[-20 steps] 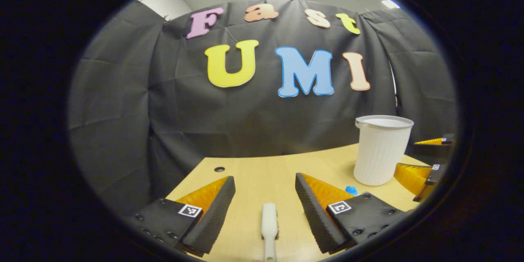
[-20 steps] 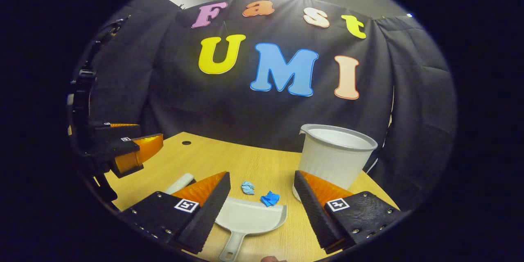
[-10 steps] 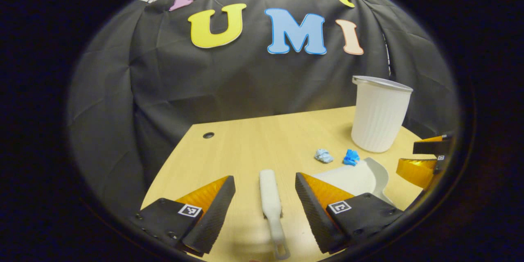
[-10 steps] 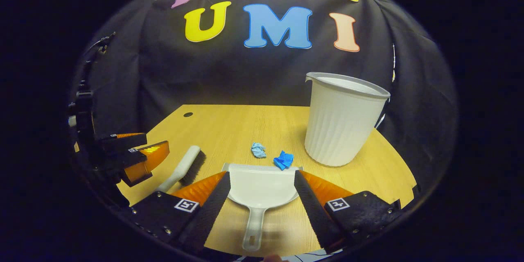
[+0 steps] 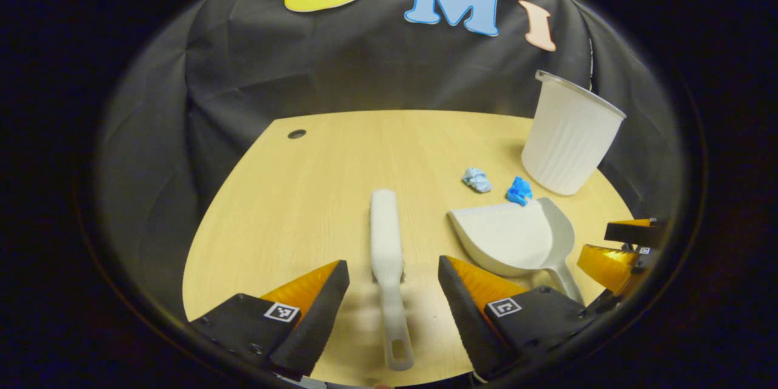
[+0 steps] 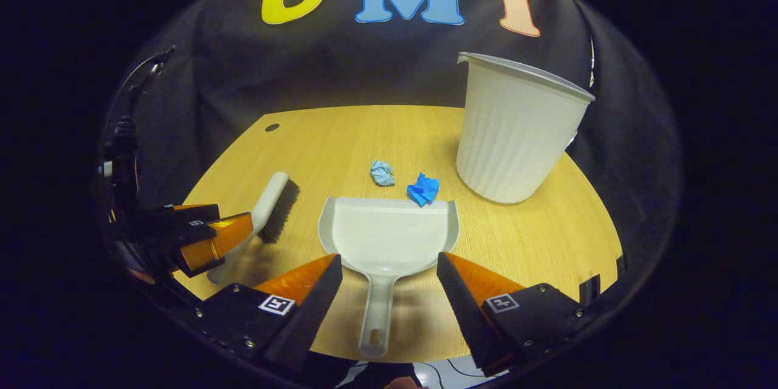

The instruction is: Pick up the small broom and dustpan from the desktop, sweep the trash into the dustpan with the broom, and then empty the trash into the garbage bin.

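Left hand-held gripper (image 5: 394,279) released, fingers spread wide, hovering over table (image 5: 292,206). Broom (image 5: 386,255) lies flat between its fingers, handle end nearest, untouched.

Right hand-held gripper (image 6: 389,279) released too, fingers apart either side of dustpan (image 6: 389,237) handle, no contact seen. Dustpan flat on table, mouth facing away.

Pale blue paper wad (image 6: 382,172) and bright blue wad (image 6: 423,188) just beyond dustpan lip; bright one almost touching it. White ribbed garbage bin (image 6: 516,134) upright, ahead-right of right hand-held gripper, near wads.
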